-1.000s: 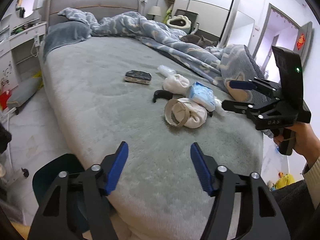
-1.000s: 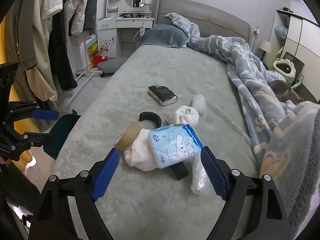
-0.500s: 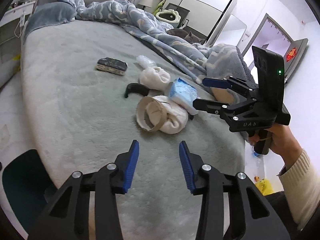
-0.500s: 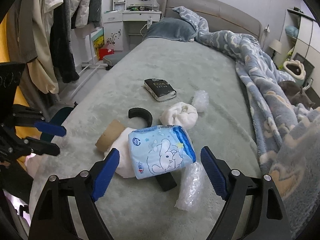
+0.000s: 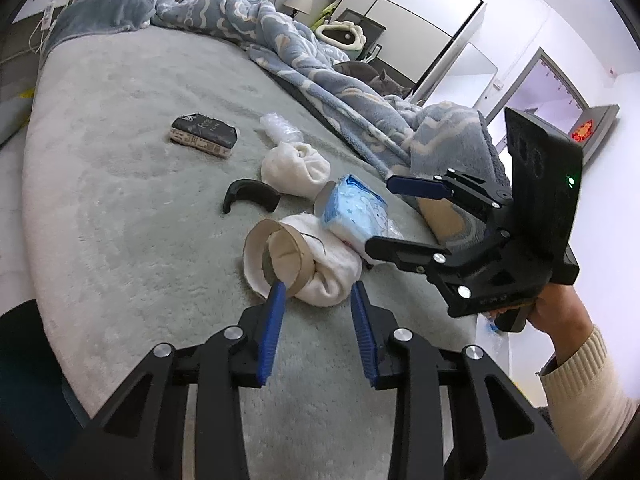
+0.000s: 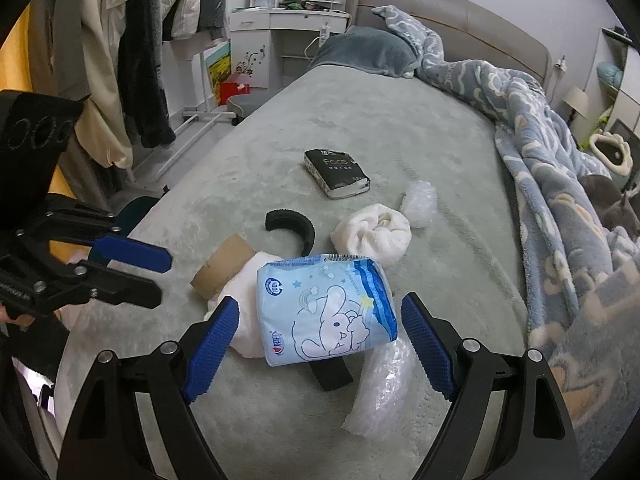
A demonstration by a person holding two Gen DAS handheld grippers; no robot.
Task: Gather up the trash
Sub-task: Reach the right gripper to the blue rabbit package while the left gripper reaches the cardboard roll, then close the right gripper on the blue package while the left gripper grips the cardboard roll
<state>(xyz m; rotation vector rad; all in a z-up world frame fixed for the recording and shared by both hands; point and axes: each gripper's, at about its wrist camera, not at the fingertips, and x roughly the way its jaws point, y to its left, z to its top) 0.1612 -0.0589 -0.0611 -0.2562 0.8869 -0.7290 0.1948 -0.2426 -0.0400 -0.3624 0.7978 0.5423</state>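
Trash lies heaped mid-bed, and we have brought both claws in close: left gripper (image 5: 318, 292), half-closed but holding nothing, nears the cardboard tube (image 5: 286, 258), while right gripper (image 6: 320, 318), spread wide, frames the blue tissue pack (image 6: 326, 312).

Black gripper frames, silver screws, ribbed blue fingers (image 6: 212, 344); cream knit sleeve (image 5: 588, 372).

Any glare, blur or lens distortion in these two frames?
Left wrist view: strong fisheye bending of the bed, overexposed doorway at right, cardboard tube sharp. Right wrist view: same curved edges and dark corners, even soft light, tissue pack print legible, no motion blur.
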